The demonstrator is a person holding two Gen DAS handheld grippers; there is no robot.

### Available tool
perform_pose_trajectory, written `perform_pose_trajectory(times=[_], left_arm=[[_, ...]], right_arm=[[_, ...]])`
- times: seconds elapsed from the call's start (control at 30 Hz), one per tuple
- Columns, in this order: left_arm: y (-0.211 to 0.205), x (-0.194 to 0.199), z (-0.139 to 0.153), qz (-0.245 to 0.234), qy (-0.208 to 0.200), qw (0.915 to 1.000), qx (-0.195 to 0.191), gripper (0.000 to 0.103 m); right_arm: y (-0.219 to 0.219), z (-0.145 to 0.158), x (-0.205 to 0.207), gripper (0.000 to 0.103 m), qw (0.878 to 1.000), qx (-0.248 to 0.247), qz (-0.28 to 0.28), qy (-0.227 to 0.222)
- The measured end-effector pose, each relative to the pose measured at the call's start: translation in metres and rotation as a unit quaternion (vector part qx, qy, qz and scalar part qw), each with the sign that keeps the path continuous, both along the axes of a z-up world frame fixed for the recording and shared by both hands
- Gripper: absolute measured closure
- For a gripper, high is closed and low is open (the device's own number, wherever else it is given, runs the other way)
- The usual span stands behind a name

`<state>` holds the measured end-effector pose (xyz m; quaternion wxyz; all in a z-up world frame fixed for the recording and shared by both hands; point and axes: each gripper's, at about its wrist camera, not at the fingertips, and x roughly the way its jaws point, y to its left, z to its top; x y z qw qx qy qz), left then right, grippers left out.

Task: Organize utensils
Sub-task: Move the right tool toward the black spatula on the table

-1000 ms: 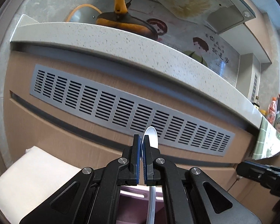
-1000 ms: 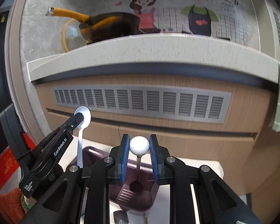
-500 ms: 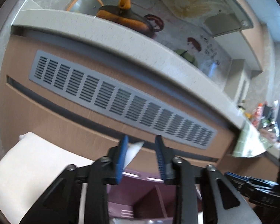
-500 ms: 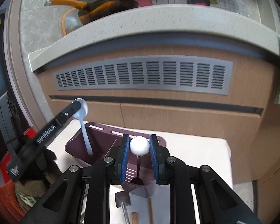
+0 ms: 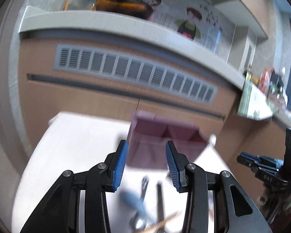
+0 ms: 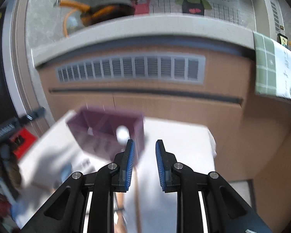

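A purple utensil holder (image 5: 164, 136) with compartments stands on a white table (image 5: 77, 136); it also shows in the right wrist view (image 6: 106, 130). My left gripper (image 5: 146, 164) is open and empty, just short of the holder. My right gripper (image 6: 144, 163) is open and empty, to the right of the holder. A white ball-ended utensil (image 6: 122, 132) stands in the holder's right side, and a white spoon tip (image 6: 90, 131) shows inside it. Several blurred utensils lie on the table below the left gripper: a blue-handled one (image 5: 133, 201), a fork (image 5: 144, 184) and a dark handle (image 5: 160, 200).
A wooden cabinet with a grey vent grille (image 5: 133, 75) stands behind the table under a pale countertop (image 6: 145, 25). An orange-handled pan (image 6: 99, 12) sits on the counter. A green checked cloth (image 6: 265, 64) hangs at the right. The right gripper shows in the left view (image 5: 265, 167).
Both grippers let go: the white spoon and the ball-ended utensil dropped into the holder. Both jaws opened and both grippers drew back and tilted down; the views are motion-blurred.
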<state>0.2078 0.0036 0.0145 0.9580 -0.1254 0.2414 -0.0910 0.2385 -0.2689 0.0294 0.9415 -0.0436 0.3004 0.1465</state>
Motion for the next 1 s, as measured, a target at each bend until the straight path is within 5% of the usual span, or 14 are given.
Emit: perform_pose_trajectory(times=[0.17,0.33,0.8,1.0], left_arm=[[0.011,-0.033,-0.039,0.005,0.071,0.9972,0.024,0.061],[0.017,-0.051,-0.071,-0.017,0.126,0.9916,0.025,0.061],[0.01,-0.049,-0.07,-0.06,0.147,0.9867,0.035,0.061],[-0.016,-0.043,-0.073,-0.098,0.158,0.9823,0.022,0.061]], right_arm=[[0.001,-0.046,-0.029,0.082,0.998,-0.046,0.008,0.045],[0.005,-0.08,-0.037,0.082,0.994,-0.036,0.03,0.1],[0.024,-0.111,0.031,0.083,0.985,-0.056,0.025,0.159],[0.025,-0.094,0.013,0.083,0.989,-0.017,0.048,0.141]])
